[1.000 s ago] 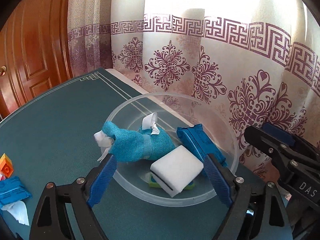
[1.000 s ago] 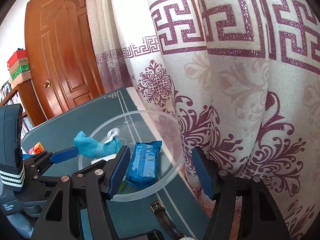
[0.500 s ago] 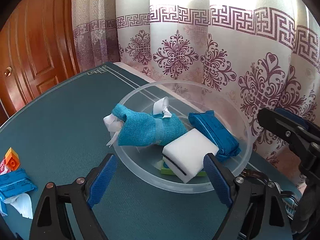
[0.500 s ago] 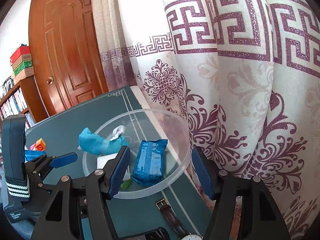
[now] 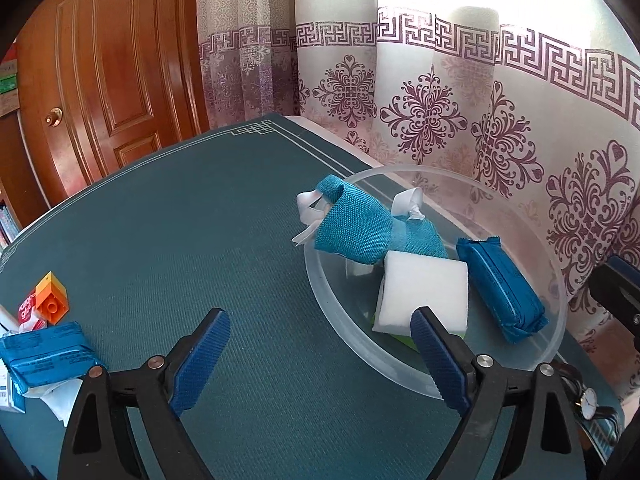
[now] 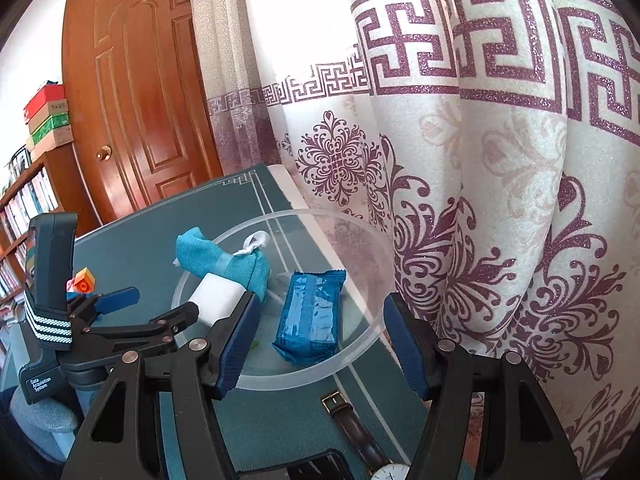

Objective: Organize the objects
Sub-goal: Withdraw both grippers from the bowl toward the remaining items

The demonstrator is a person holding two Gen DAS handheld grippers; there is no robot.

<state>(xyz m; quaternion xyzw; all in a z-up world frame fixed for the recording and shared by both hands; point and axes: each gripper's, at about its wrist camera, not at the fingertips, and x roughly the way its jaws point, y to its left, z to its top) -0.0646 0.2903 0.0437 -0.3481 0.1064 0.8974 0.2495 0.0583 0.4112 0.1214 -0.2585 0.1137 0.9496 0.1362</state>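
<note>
The left gripper (image 5: 320, 356) stands at the bottom of its view with its blue jaws spread wide over bare green table (image 5: 192, 216); they have just been opening further, and nothing lies between them. Its right finger (image 5: 438, 358) overlaps the near rim of the clear bowl (image 5: 332, 304) in the picture, though I cannot tell whether it touches. The bowl sits at the right of that view, close to the patterned curtain (image 5: 432, 112). In it lie a teal pouch (image 5: 352, 228) tied with white ribbon, leaning over the far left rim, a white sponge (image 5: 424, 292) on something green, and a blue packet (image 5: 500, 292) just right of the sponge. At the lower left edge of the left view sit another blue pack (image 5: 44, 356) and an orange block (image 5: 51, 298), well apart from the bowl. The right gripper (image 6: 320, 344) hangs at the bottom of its view, jaws parted and released, the bowl's near rim showing between them with no pad pressing on it. A watch (image 6: 360, 436) lies on the table below the bowl there. A wooden door (image 6: 136, 112) fills the upper left.
</note>
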